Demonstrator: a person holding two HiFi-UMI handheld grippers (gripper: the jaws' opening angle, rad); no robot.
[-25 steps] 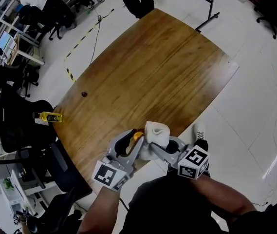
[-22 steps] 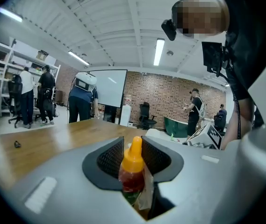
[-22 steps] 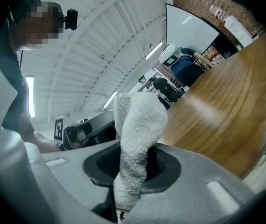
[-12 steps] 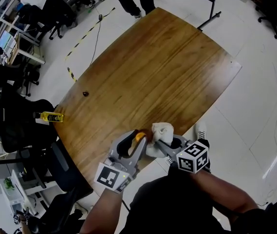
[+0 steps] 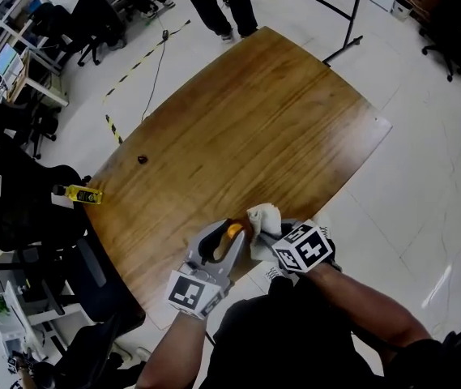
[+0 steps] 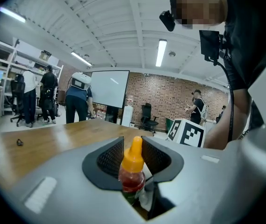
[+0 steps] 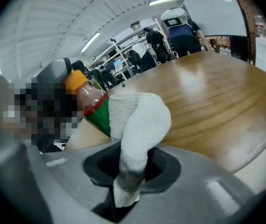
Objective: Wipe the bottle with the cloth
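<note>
**Head view.** Both tools met over the near edge of the surface [image 5: 246,120]. The left tool [image 5: 228,240] carried the orange-capped bottle [image 5: 234,232]. The right tool [image 5: 267,235] brought the white cloth [image 5: 262,217] up against the bottle's right side.

**Left gripper view.** The left tool's jaws were pinching the bottle by its body, with the neck pointing away from the camera. A scrap of cloth showed low on the bottle's right.

**Right gripper view.** The right tool's jaws were pressed together on the tail of the cloth. The free end folded over and lay on the bottle's green-labelled body, below the neck.

**Step in hand.** Judged from the contact, the wiping stroke was under way, with the bottle held above the surface rather than standing on it.

**Next move.** The cloth should be drawn along or around the body under light pressure. The left tool must keep its pinch firm, and the bottle should be turned to present unwiped sides.
</note>
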